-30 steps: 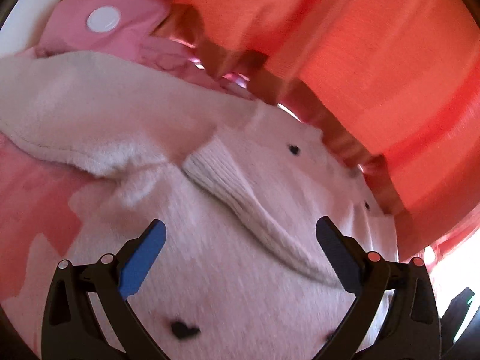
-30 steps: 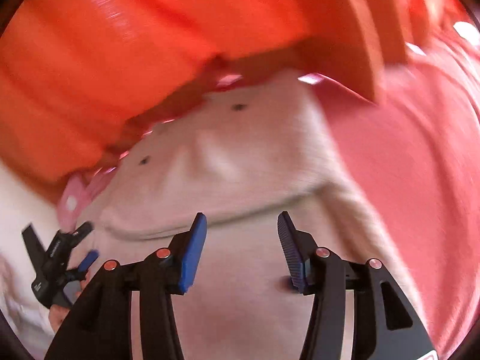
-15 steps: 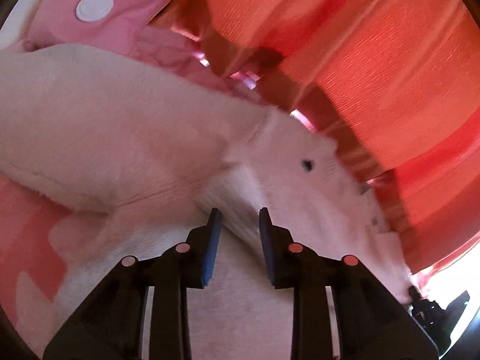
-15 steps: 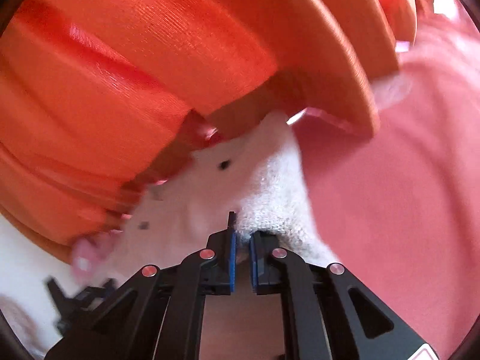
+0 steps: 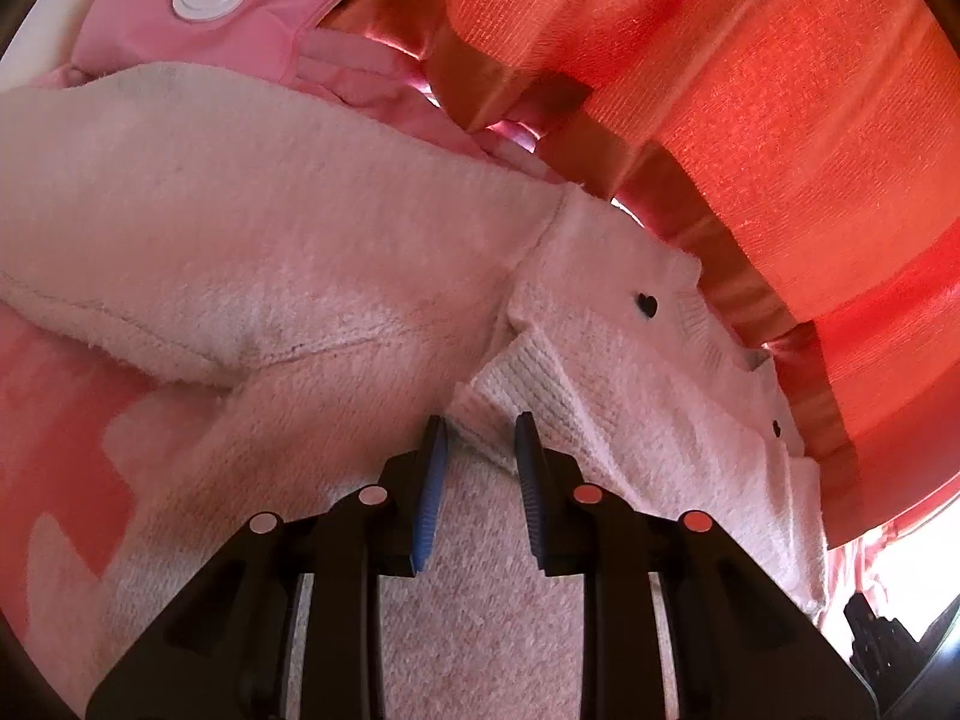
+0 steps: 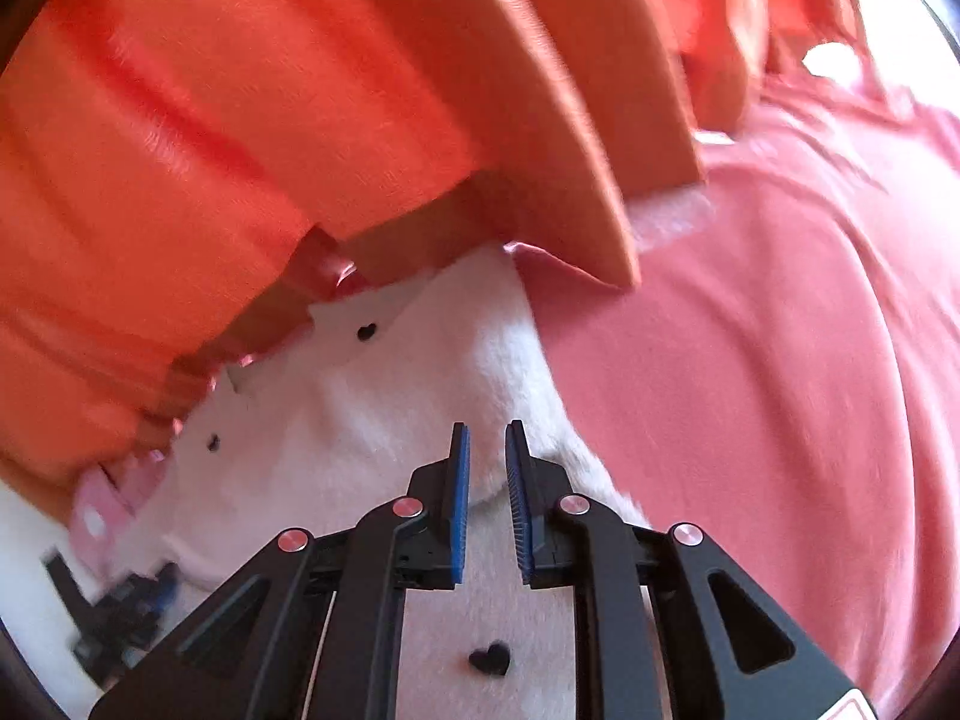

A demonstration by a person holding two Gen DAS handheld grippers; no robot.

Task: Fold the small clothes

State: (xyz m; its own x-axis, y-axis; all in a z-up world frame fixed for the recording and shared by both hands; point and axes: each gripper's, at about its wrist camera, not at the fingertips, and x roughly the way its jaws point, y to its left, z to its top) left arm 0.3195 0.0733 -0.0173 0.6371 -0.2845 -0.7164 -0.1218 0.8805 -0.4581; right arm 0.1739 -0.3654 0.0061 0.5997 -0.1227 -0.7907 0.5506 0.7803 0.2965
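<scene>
Garment: fuzzy pale-pink cardigan (image 5: 336, 252) with heart buttons, lying on coral bedsheet (image 6: 750, 396) against orange curtain (image 5: 780, 90).
Left gripper (image 5: 477, 438): clamped on ribbed neckline.
Right gripper (image 6: 485, 450): jaws opening, fabric edge between them.

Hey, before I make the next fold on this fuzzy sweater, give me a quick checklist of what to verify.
1. Left tongs pinching the sweater at its ribbed edge: ok.
2. Right tongs gripping: cannot tell; jaws opening, sweater fabric between them.
3. Sweater lying flat: not ok, rumpled.
4. Orange curtain clear of sweater: not ok, hangs against its far edge.
5. Pink garment apart: not ok, sweater lies against it.
</scene>
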